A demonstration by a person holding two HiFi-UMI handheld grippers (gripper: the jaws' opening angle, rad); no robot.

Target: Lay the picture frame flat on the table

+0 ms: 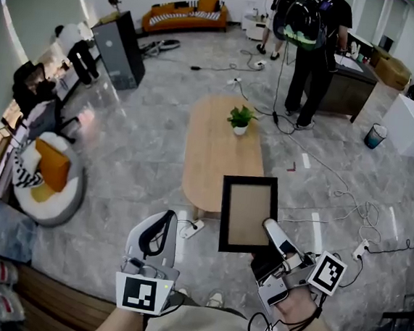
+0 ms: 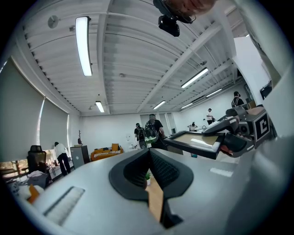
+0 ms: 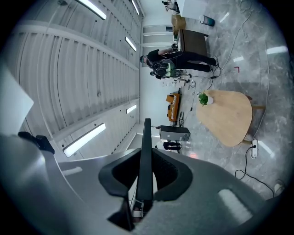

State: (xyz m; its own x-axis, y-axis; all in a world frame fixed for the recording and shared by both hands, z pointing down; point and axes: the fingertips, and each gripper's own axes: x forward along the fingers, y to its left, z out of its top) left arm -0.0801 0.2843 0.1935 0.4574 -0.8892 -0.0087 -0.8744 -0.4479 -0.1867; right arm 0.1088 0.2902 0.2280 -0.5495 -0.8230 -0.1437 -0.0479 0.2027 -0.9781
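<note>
Markers (image 1: pixel 143 294) of black-and-white squares face up on both grippers' cubes. The left gripper (image 1: pixel 158 231) has its jaws pressed together on nothing, while the right gripper (image 1: pixel 269 227) pinches the lower right edge of the picture frame (image 1: pixel 248 214), black-bordered round a plain tan panel. It hangs in the air at the near end of the wooden table (image 1: pixel 215 155), with a potted plant (image 1: pixel 240 119) farther along.

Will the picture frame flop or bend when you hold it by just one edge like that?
Probably not: the picture frame sticks out straight with the right hand-held gripper pinching only one edge, so it seems stiff. Edge-on it looks thin, so likely light. Its smooth rim might slip in a loose grip.
</note>
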